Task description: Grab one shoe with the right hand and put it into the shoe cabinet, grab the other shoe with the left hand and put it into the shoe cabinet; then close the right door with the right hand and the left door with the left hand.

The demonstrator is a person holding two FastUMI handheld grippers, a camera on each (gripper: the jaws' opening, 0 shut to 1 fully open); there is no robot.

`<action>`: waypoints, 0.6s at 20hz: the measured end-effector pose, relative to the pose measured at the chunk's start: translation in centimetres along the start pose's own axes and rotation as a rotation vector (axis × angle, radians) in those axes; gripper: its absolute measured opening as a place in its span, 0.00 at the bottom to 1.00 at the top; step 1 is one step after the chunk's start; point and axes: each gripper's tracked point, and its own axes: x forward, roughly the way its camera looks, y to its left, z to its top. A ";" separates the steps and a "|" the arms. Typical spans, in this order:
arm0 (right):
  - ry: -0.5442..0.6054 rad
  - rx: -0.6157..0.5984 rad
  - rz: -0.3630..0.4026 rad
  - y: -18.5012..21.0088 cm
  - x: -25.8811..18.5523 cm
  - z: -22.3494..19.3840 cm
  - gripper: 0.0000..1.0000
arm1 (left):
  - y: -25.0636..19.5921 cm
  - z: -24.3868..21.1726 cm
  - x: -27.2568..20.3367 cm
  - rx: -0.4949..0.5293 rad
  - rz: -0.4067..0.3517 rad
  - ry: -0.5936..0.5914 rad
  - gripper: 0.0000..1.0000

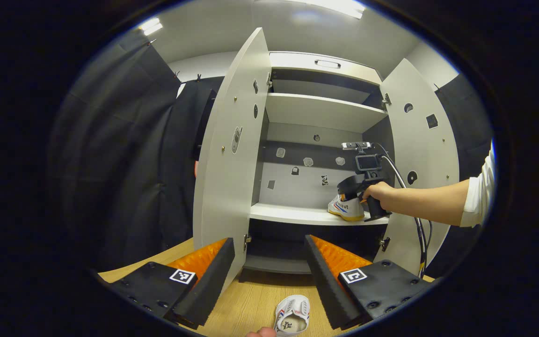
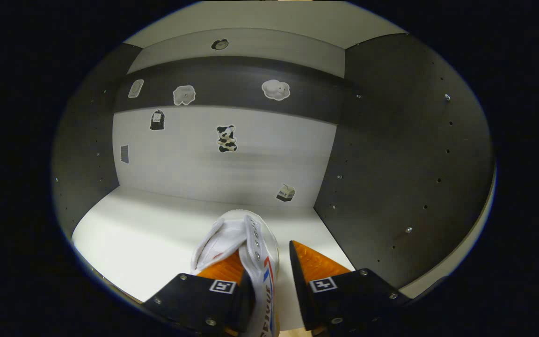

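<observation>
- Nearest in the left gripper view: left gripper point(image 1: 269, 271) spread wide, nothing between its fingers, hanging over wooden floor point(image 1: 246, 299).
- Just below and between those fingers, second shoe point(image 1: 292, 316) lying on the floor, opening upward; a fingertip showing at the bottom edge beside it.
- Ahead, shoe cabinet point(image 1: 316, 112) with both doors swung open: left door point(image 1: 232, 154) jutting toward the camera, right door point(image 1: 421, 159) angled out to the right.
- On the middle shelf point(image 1: 307, 214), at its right end, first shoe point(image 1: 346, 208) standing on its sole, with the right gripper point(image 1: 351, 194) at it and a hand point(image 1: 379, 192) round the handle; a cable trailing down past the right door.
- In the right gripper view: right gripper point(image 2: 269, 271) partly open, one finger inside the shoe point(image 2: 251, 248) opening, the other outside with a gap from the shoe's side wall, so not pressed from both sides.
- Shoe resting on the white shelf point(image 2: 148, 229), near the dark right side wall point(image 2: 405, 154); small stickers dotted over the back panel point(image 2: 194, 159).
</observation>
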 end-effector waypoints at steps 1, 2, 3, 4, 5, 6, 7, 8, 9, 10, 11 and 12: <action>-0.015 0.006 0.013 -0.1 -0.7 0.3 0.55 | -0.3 0.0 -0.1 -0.001 -0.005 0.001 0.96; -0.019 0.013 0.030 -0.3 -1.6 0.2 0.66 | -0.5 0.0 -0.1 -0.001 -0.010 0.001 0.96; -0.049 0.023 0.041 -0.4 -2.7 0.8 0.75 | -0.8 0.2 -0.1 0.000 -0.015 -0.004 0.96; -0.084 0.024 0.052 -0.7 -3.8 1.6 0.80 | -1.1 0.4 -0.1 0.003 -0.022 -0.010 0.96; -0.119 0.023 0.071 -0.6 -5.2 2.5 0.83 | -1.5 0.5 -0.1 0.005 -0.030 -0.014 0.96; -0.150 0.020 0.092 -0.5 -6.9 3.2 0.86 | -1.9 0.7 0.0 0.005 -0.039 -0.019 0.96; -0.186 0.022 0.115 -0.4 -8.7 4.0 0.90 | -2.4 0.8 -0.1 0.007 -0.048 -0.024 0.96; -0.227 0.025 0.139 -0.2 -10.5 5.1 0.92 | -2.8 1.1 -0.1 0.010 -0.056 -0.029 0.96; -0.271 0.029 0.160 -0.3 -12.7 6.0 0.93 | -3.1 1.2 -0.1 0.012 -0.063 -0.033 0.96; -0.307 0.034 0.174 -0.4 -14.5 6.8 0.93 | -3.4 1.4 0.0 0.013 -0.069 -0.036 0.96; -0.343 0.039 0.192 -0.5 -16.5 7.5 0.94 | -3.8 1.5 -0.1 0.013 -0.073 -0.040 0.94; -0.379 0.044 0.207 -0.7 -18.4 8.0 0.94 | -4.1 1.6 -0.3 0.013 -0.078 -0.041 0.96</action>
